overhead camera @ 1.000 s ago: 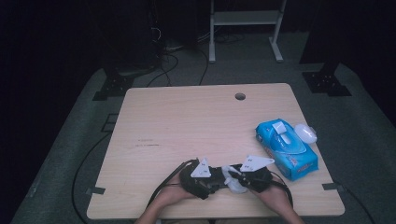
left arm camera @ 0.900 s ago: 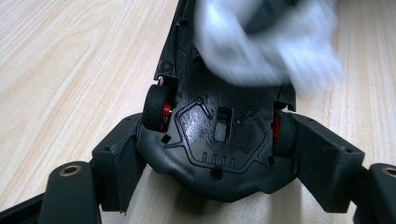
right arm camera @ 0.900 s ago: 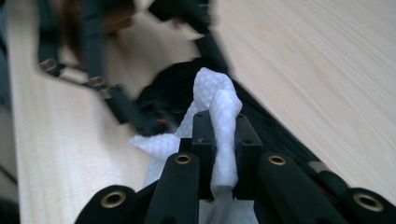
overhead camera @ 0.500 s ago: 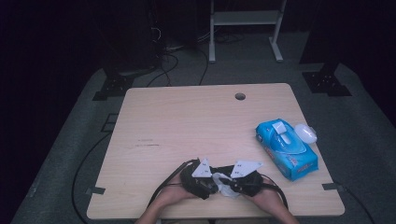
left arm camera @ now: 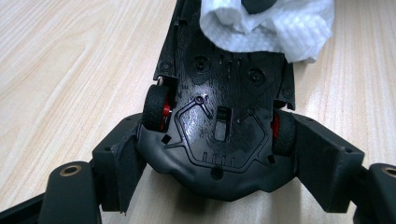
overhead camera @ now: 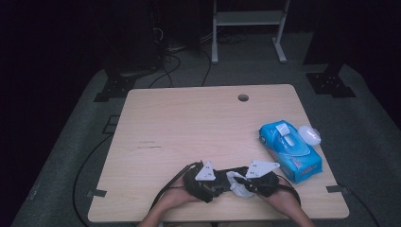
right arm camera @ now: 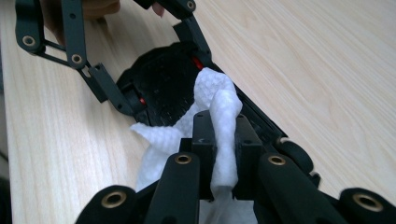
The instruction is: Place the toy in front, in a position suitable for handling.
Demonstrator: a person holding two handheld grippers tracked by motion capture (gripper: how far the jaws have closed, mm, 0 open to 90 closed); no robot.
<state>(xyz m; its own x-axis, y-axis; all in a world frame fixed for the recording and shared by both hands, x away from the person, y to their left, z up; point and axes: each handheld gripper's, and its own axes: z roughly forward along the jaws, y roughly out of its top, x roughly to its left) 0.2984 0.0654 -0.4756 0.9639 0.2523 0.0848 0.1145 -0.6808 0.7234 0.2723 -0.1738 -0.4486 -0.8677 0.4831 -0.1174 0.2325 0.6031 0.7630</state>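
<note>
A: Left claw (left arm camera: 219,163) clamps the upturned toy car (left arm camera: 219,116) by its rear flanks, low on the table (overhead camera: 189,123) near six o'clock.

B: Right claw (right arm camera: 219,154) pinches the white wipe (right arm camera: 224,121), rubbing the chassis at twelve o'clock of the left claw. Risk: pressing hard could twist the car loose.

You work at a light wooden table (overhead camera: 189,127) with a round cable hole (overhead camera: 243,98) near its far edge. It stands on grey carpet (overhead camera: 369,142), and black cables (overhead camera: 165,71) trail across the floor behind it. Beyond that the room is dark — only a white metal stand (overhead camera: 246,28) and black stand bases (overhead camera: 331,82) show.
</note>
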